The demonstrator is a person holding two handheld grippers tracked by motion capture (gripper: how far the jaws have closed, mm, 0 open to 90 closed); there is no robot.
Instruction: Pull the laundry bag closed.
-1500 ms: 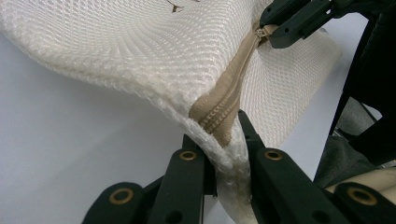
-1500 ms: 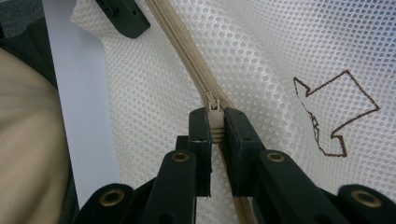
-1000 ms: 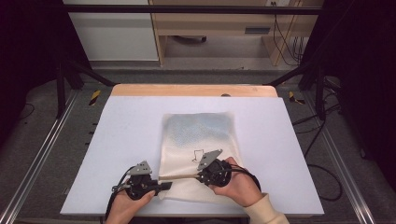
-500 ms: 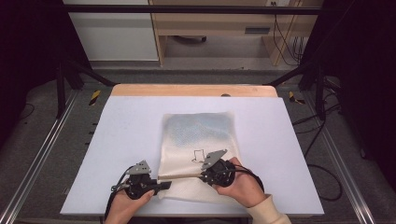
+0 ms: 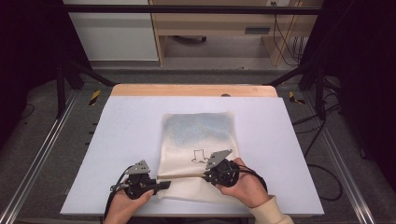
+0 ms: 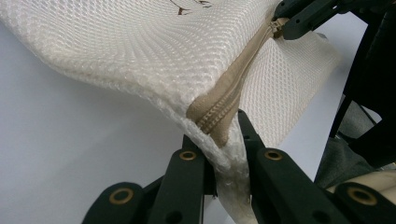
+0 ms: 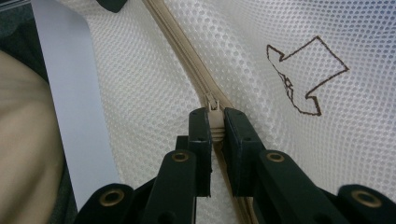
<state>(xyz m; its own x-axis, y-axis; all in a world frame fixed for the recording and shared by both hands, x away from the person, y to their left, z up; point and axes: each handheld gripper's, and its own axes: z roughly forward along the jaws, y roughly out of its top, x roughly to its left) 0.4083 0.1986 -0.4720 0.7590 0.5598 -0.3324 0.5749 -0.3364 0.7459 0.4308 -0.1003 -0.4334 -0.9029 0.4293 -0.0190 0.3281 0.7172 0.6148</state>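
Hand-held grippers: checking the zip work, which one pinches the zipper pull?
The right hand-held gripper pinches the zipper pull; the left hand-held gripper clamps the mesh bag's corner.

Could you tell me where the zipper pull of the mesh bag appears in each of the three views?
High view: the zipper pull sits at the right gripper, low and near the middle, on the mesh bag.
Left gripper view: top right, pinched by the other gripper's fingers.
Right gripper view: centre, clamped between that gripper's own fingers.
Shared landmark: the tan zipper running along the bag.
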